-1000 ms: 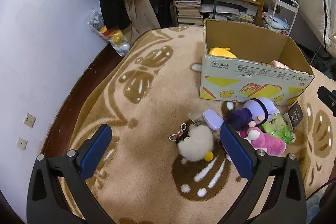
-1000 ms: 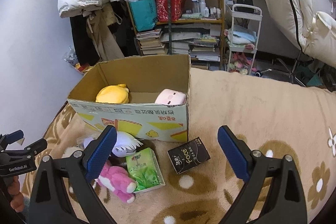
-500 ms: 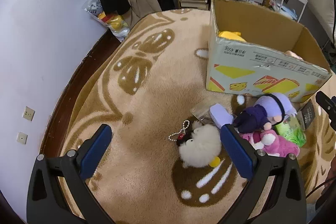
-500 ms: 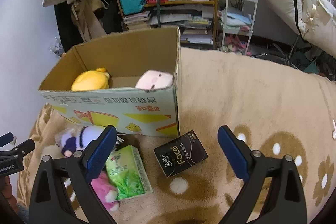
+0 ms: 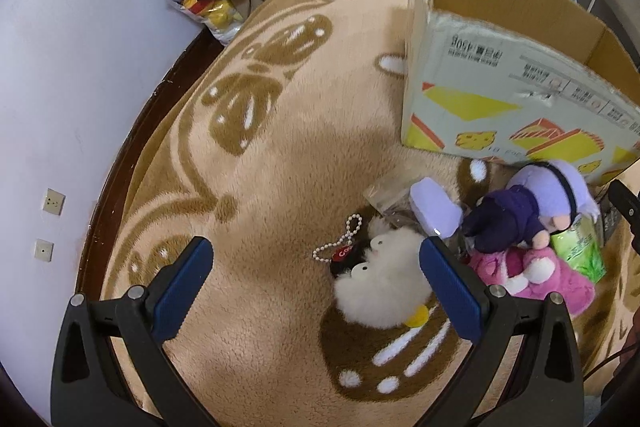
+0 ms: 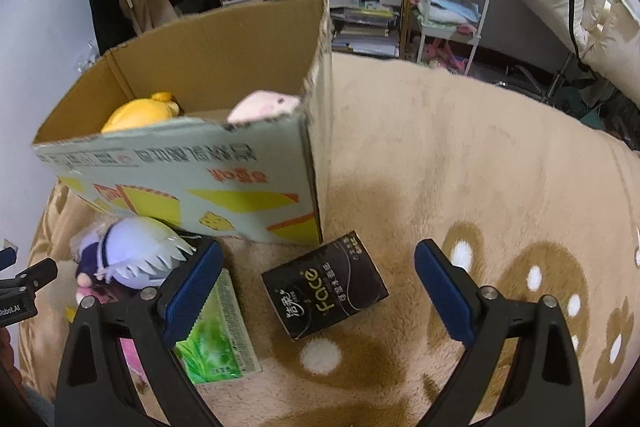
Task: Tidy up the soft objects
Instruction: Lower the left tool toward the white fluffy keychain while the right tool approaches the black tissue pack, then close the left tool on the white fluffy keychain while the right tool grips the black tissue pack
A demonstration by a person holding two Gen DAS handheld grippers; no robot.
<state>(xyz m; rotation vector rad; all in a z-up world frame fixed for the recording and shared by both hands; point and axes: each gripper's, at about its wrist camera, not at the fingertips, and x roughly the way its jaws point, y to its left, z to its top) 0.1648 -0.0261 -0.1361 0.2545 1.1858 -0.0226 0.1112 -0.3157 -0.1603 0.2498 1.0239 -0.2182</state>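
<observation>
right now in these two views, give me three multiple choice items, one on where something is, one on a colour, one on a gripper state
1. Where is the yellow plush?
A. inside the cardboard box
B. on the rug
C. on a shelf

2. What colour is the tissue pack lying nearest the box's corner?
A. red
B. black
C. white

3. How is the left gripper?
A. shut on the white fluffy toy
B. shut on nothing
C. open

Answers:
1 A, it shows over the box wall.
2 B, black wrapper with pale lettering.
3 C, its fingers stand wide apart, holding nothing.
</observation>
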